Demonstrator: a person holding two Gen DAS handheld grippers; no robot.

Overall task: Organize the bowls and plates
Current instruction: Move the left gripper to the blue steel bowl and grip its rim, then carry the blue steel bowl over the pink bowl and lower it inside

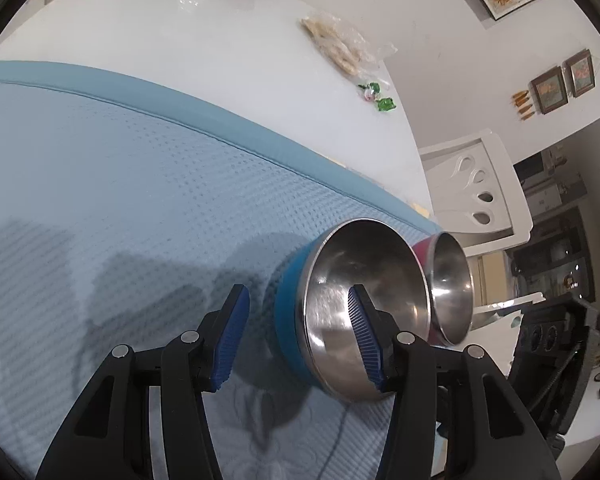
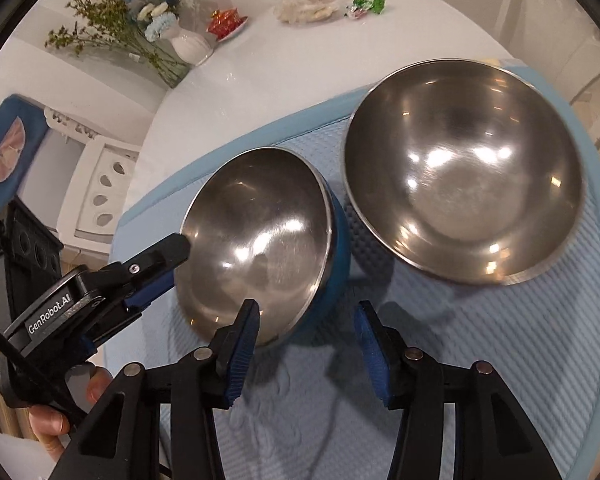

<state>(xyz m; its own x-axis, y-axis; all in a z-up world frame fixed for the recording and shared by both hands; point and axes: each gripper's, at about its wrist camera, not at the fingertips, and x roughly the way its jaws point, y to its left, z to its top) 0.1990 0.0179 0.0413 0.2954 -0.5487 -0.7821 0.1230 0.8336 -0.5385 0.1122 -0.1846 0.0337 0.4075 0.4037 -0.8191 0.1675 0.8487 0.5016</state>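
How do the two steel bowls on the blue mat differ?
The blue-sided bowl has a blue outer shell; the red-sided bowl has a red one. The left gripper straddles the blue-sided bowl's rim, while nothing touches the red-sided bowl. Both are empty, steel-lined, upright on the mat.

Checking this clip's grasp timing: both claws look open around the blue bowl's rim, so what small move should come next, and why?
Probably close the left claw on the blue bowl: its rim sits between the open pads, ungripped, beside the pink bowl.
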